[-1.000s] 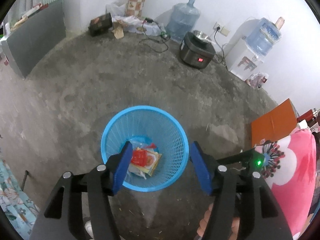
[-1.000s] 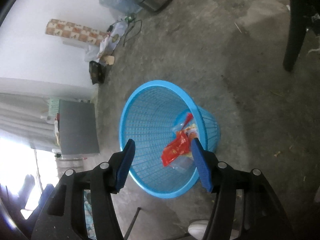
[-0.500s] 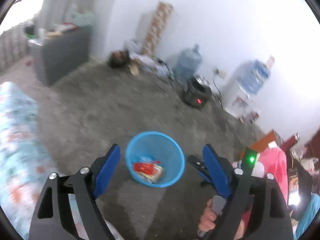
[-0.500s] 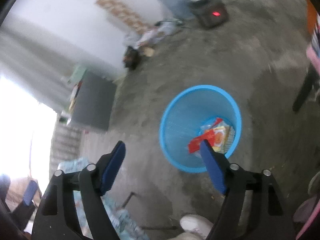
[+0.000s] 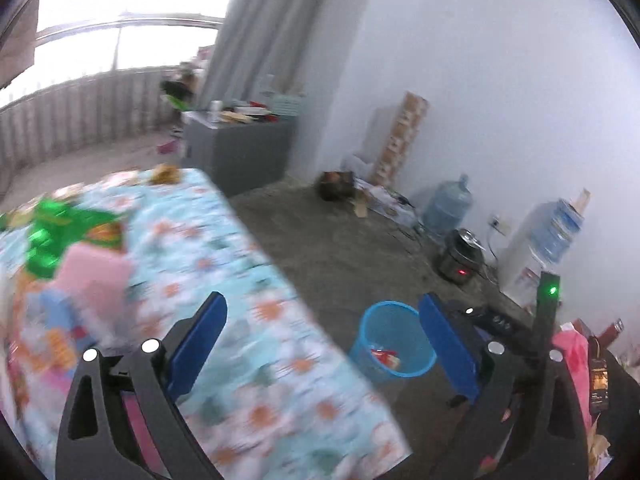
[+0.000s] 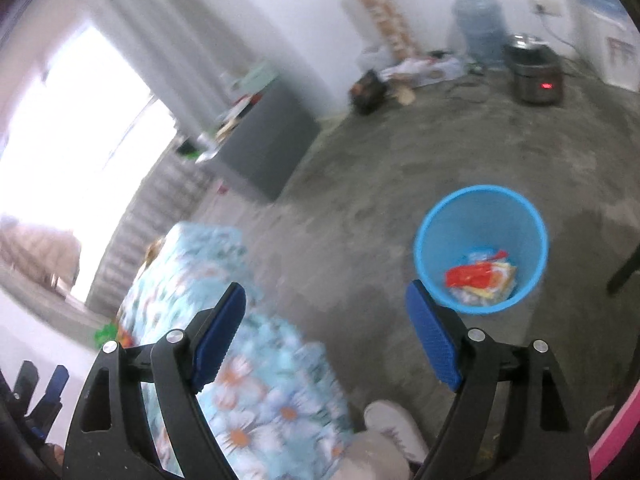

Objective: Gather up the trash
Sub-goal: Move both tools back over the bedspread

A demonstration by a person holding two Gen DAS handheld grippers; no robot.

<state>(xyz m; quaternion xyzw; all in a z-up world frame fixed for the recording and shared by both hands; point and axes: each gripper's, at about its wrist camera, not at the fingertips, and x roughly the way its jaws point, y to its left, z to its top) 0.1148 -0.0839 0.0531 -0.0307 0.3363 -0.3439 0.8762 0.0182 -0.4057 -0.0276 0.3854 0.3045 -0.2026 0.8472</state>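
Observation:
A blue mesh trash basket (image 5: 376,322) stands on the grey floor, holding red and yellow wrappers (image 6: 478,276); its rim shows in the right wrist view (image 6: 424,220). My left gripper (image 5: 322,346) is open and empty, raised over a floral-covered table (image 5: 208,248) left of the basket. Green wrappers (image 5: 52,236) and a pink item (image 5: 94,280) lie blurred on that table. My right gripper (image 6: 326,338) is open and empty, high above the floor, with the basket to its upper right.
A grey cabinet (image 5: 240,152) stands by the curtain. Water bottles (image 5: 448,204), a cooker (image 5: 460,256) with a red light and a dispenser (image 5: 536,248) line the far wall. A white shoe (image 6: 396,428) is on the floor below. Pink cloth (image 5: 576,364) lies at right.
Both grippers have lifted away from the basket and swung left; the floral table has come into view. Both stay open and empty. The basket looks smaller and farther right.

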